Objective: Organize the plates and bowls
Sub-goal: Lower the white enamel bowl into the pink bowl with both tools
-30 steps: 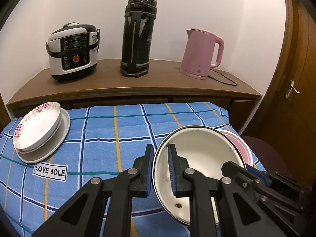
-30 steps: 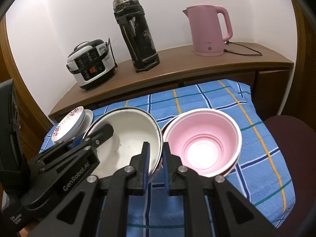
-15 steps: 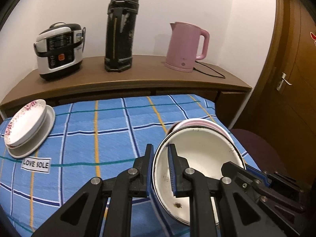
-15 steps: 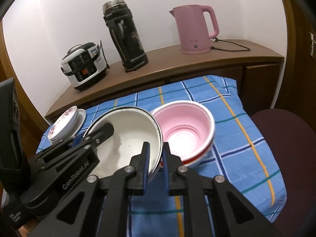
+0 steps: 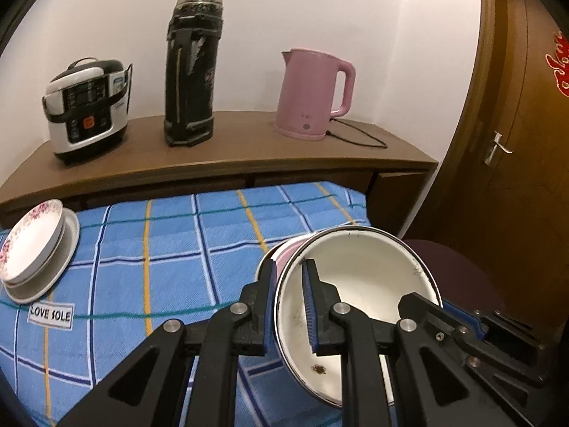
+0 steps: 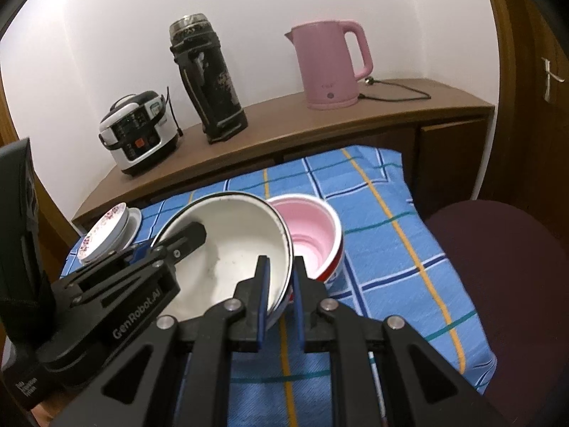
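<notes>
A white enamel bowl with a dark rim hangs tilted above the blue checked cloth, held by both grippers. My left gripper is shut on its left rim. My right gripper is shut on its right rim; the bowl also shows in the right wrist view. A pink bowl sits on the cloth just behind and right of it; only a sliver shows in the left wrist view. A stack of floral plates sits at the cloth's far left, also seen in the right wrist view.
A wooden shelf behind holds a rice cooker, a black thermos and a pink kettle with its cord. A dark red chair seat stands right of the table. A "LOVE SOLE" label lies on the cloth.
Both grippers have carried the white bowl up and to the right; it now overlaps the pink bowl, which sits lower and farther behind it. The plates have slid left in view.
</notes>
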`<action>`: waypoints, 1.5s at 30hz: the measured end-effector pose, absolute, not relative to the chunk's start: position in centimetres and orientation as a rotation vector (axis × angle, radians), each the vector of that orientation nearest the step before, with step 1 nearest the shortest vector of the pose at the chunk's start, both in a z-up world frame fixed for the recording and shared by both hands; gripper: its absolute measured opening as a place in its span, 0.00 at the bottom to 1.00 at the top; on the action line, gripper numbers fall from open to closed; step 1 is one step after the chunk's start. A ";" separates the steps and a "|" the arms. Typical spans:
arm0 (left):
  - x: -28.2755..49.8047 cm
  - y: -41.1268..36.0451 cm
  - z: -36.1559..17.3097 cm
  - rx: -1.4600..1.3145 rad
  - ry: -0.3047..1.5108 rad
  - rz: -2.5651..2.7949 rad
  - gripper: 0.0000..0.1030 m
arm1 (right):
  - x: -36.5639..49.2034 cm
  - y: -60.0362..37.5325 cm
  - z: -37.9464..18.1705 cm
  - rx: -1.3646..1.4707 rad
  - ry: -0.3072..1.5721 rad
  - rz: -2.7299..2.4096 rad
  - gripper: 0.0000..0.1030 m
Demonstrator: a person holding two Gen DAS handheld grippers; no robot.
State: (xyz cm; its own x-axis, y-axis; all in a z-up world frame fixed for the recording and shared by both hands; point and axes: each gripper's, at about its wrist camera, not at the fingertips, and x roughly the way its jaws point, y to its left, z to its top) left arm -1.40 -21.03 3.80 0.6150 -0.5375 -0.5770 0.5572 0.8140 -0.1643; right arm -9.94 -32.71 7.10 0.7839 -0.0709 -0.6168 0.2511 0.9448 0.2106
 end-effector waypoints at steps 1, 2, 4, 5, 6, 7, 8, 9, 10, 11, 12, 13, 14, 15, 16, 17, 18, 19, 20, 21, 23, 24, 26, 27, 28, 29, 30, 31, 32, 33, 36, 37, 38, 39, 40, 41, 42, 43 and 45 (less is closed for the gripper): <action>-1.4 -21.4 4.0 0.035 0.648 -0.635 0.16 | -10.0 -33.0 7.4 0.292 0.641 -0.183 0.12; -1.4 -21.7 4.2 0.038 0.642 -0.638 0.16 | -9.9 -33.2 7.5 0.292 0.637 -0.187 0.12; -1.4 -22.3 4.4 0.041 0.632 -0.643 0.16 | -10.0 -33.9 8.0 0.294 0.626 -0.200 0.12; -1.4 -22.5 4.6 0.040 0.629 -0.646 0.16 | -9.9 -34.0 8.1 0.293 0.623 -0.204 0.12; -1.3 -22.7 4.7 0.038 0.625 -0.649 0.16 | -9.9 -34.3 8.4 0.291 0.616 -0.212 0.12; -1.2 -22.9 4.8 0.036 0.621 -0.652 0.16 | -9.9 -34.4 8.5 0.289 0.612 -0.216 0.12; -1.2 -23.1 4.9 0.034 0.620 -0.656 0.16 | -9.9 -34.6 8.7 0.286 0.607 -0.222 0.12; -1.2 -23.2 5.0 0.034 0.619 -0.659 0.16 | -9.9 -34.7 8.9 0.284 0.604 -0.226 0.12; -1.1 -23.4 5.0 0.034 0.618 -0.662 0.16 | -9.9 -34.9 9.0 0.284 0.601 -0.229 0.12; -1.1 -23.5 5.0 0.033 0.618 -0.664 0.16 | -9.9 -35.0 9.1 0.284 0.598 -0.232 0.12; -1.0 -23.7 5.0 0.031 0.619 -0.666 0.16 | -9.9 -35.1 9.2 0.282 0.596 -0.236 0.12; -0.9 -23.8 4.9 0.029 0.622 -0.668 0.16 | -9.9 -35.2 9.3 0.281 0.594 -0.240 0.12; -0.8 -24.0 4.8 0.027 0.628 -0.671 0.16 | -9.9 -35.3 9.3 0.278 0.593 -0.245 0.12; -0.7 -24.2 4.8 0.026 0.632 -0.672 0.16 | -9.8 -35.4 9.3 0.275 0.594 -0.249 0.12; -0.5 -24.3 4.7 0.023 0.637 -0.675 0.16 | -9.7 -35.5 9.3 0.273 0.595 -0.253 0.12; -0.4 -24.4 4.7 0.022 0.641 -0.678 0.16 | -9.6 -35.7 9.3 0.271 0.596 -0.258 0.12; -0.3 -24.6 4.6 0.023 0.643 -0.680 0.16 | -9.5 -35.8 9.3 0.269 0.596 -0.263 0.12; -0.3 -24.7 4.6 0.024 0.645 -0.681 0.16 | -9.5 -35.9 9.3 0.268 0.596 -0.266 0.12; -0.2 -24.8 4.5 0.027 0.647 -0.681 0.16 | -9.4 -36.0 9.2 0.267 0.596 -0.270 0.12; -0.2 -24.9 4.4 0.027 0.650 -0.680 0.16 | -9.4 -36.0 9.2 0.268 0.596 -0.272 0.12; 0.0 -25.0 4.2 0.026 0.656 -0.678 0.16 | -9.2 -36.2 9.0 0.270 0.601 -0.274 0.12; 0.0 -25.1 4.2 0.026 0.658 -0.678 0.16 | -9.1 -36.3 8.9 0.270 0.604 -0.274 0.12; 0.1 -25.2 4.2 0.026 0.662 -0.680 0.16 | -9.0 -36.3 8.8 0.270 0.607 -0.276 0.12; 0.1 -25.3 4.1 0.027 0.662 -0.681 0.16 | -8.9 -36.3 8.7 0.270 0.608 -0.277 0.12; 0.1 -25.4 4.1 0.029 0.662 -0.681 0.16 | -8.9 -36.4 8.7 0.270 0.608 -0.278 0.12; 0.1 -25.5 4.1 0.030 0.663 -0.682 0.16 | -8.9 -36.5 8.7 0.269 0.609 -0.280 0.12; 0.2 -25.6 4.0 0.031 0.666 -0.683 0.16 | -8.8 -36.5 8.6 0.268 0.610 -0.283 0.12; 0.2 -25.7 3.9 0.032 0.669 -0.682 0.16 | -8.7 -36.6 8.6 0.265 0.611 -0.287 0.12; 0.4 -25.8 3.7 0.030 0.677 -0.681 0.16 | -8.6 -36.7 8.5 0.263 0.613 -0.289 0.12; 0.6 -25.9 3.5 0.027 0.684 -0.682 0.16 | -8.4 -36.7 8.5 0.260 0.616 -0.291 0.12; 1.2 -25.9 3.0 0.019 0.707 -0.680 0.16 | -7.9 -36.9 8.1 0.252 0.626 -0.296 0.12; 1.4 -25.9 2.9 0.019 0.712 -0.676 0.16 | -7.7 -36.9 8.0 0.250 0.631 -0.295 0.12; 1.6 -26.0 2.7 0.018 0.718 -0.673 0.16 | -7.6 -36.9 7.9 0.249 0.632 -0.294 0.12; 1.9 -26.0 2.6 0.016 0.724 -0.671 0.16 | -7.5 -36.9 7.8 0.246 0.634 -0.294 0.12; 2.0 -26.0 2.5 0.014 0.728 -0.667 0.16 | -7.4 -36.8 7.7 0.238 0.636 -0.295 0.12; 2.2 -26.0 2.3 0.015 0.731 -0.662 0.16 | -7.2 -36.7 7.5 0.231 0.638 -0.296 0.12; 2.3 -25.9 2.2 0.017 0.731 -0.659 0.16 | -7.1 -36.7 7.4 0.228 0.641 -0.296 0.12; 2.4 -25.9 2.1 0.020 0.733 -0.653 0.16 | -6.8 -36.7 7.2 0.230 0.646 -0.292 0.12; 2.7 -25.8 1.8 0.020 0.741 -0.644 0.16 | -6.4 -36.8 6.9 0.236 0.655 -0.283 0.12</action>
